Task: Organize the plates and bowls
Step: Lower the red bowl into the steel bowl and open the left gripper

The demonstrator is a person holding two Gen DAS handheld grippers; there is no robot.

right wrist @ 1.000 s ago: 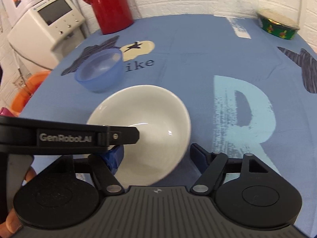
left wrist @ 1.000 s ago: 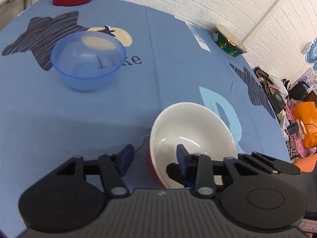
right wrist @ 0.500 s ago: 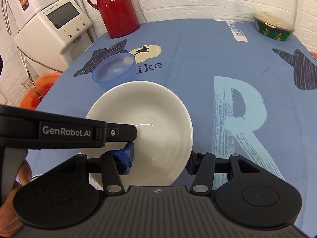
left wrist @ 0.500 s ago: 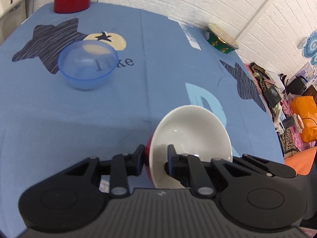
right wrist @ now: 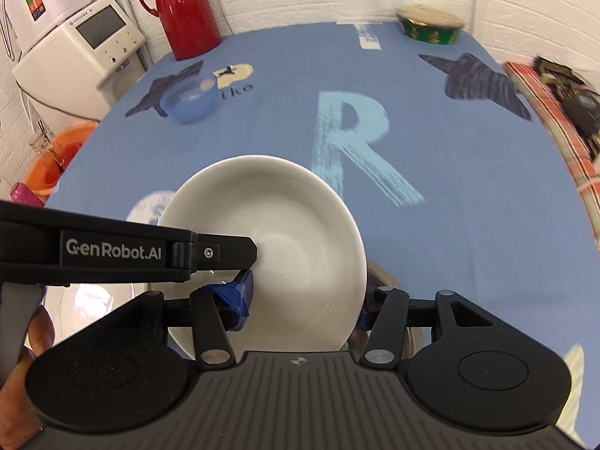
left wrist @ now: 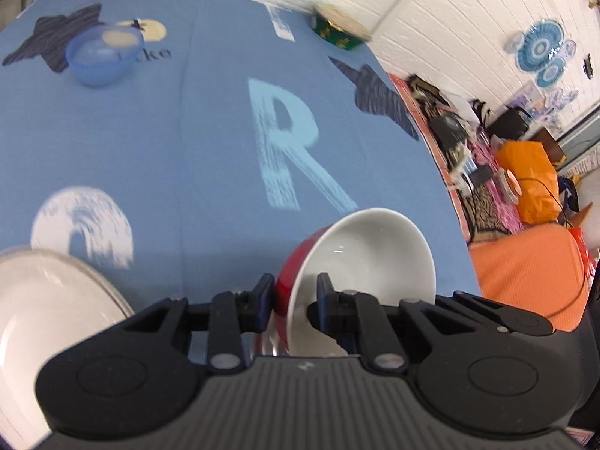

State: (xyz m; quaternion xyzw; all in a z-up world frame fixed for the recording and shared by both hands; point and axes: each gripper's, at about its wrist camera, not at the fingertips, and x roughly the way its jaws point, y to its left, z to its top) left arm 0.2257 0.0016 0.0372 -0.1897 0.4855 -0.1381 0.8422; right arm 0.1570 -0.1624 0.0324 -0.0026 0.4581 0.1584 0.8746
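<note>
The left gripper (left wrist: 290,296) is clamped on the near rim of the bowl (left wrist: 360,262), one finger on its red outside and the other against its white inside, so the bowl rides tilted above the blue tablecloth (left wrist: 210,142). A rim pinch leaves the base free, which suits setting it into another dish. In the right wrist view the same bowl (right wrist: 285,240) sits between the right gripper's (right wrist: 303,309) fingers, which stand spread either side of it. The inner one (right wrist: 240,294) lies inside the bowl and the outer one is just past the rim, so the right gripper looks open, more guard than grip. A pale plate or shallow dish (left wrist: 41,311) lies just left, a likely stacking spot. The blue bowl (right wrist: 189,99) waits well apart, near the red jug (right wrist: 187,7).
</note>
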